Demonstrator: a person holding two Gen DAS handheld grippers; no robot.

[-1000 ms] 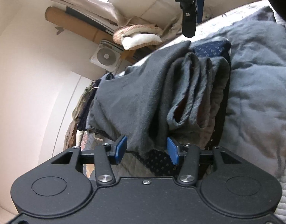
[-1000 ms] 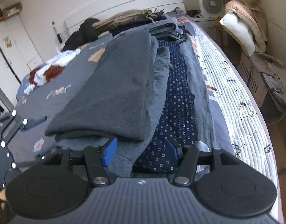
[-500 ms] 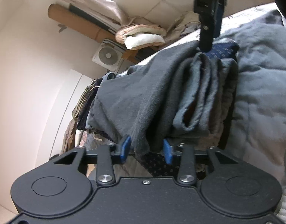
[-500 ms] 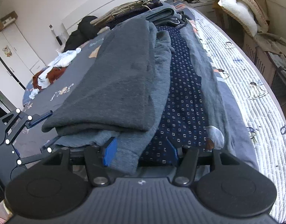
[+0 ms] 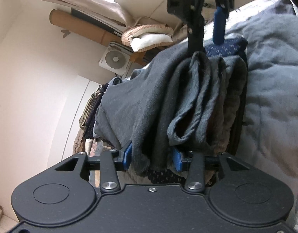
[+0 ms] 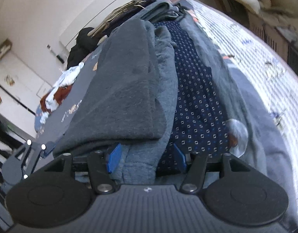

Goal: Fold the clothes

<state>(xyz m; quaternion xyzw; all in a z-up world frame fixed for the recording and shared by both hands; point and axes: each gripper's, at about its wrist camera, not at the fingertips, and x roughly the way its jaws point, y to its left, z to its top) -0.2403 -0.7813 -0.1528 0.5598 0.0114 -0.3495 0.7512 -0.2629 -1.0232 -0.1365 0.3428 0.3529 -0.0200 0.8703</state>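
Observation:
A folded dark grey garment [image 5: 149, 104] lies on top of a stack, above a navy dotted cloth [image 5: 224, 47]. My left gripper [image 5: 152, 156] has closed part way on the near edge of the grey garment, with cloth filling the gap between its blue pads. In the right wrist view the same grey garment [image 6: 125, 97] and navy dotted cloth [image 6: 197, 101] run away along the bed. My right gripper [image 6: 146, 157] stands wide around the end of the stack, with cloth between its pads. It also shows from outside in the left wrist view [image 5: 205, 29], at the far end of the stack.
The stack rests on a blue-grey quilt [image 5: 271, 89] on a bed with a white patterned sheet [image 6: 261, 44]. Other folded clothes [image 6: 129, 9] and a loose white and brown heap [image 6: 59, 89] lie further off. A fan [image 5: 115, 59] and a pillow [image 5: 151, 40] stand by the wall.
My left gripper's pads have narrowed onto the grey garment's edge. My right gripper has come down onto the far end of the stack, and the stack now fills more of its view.

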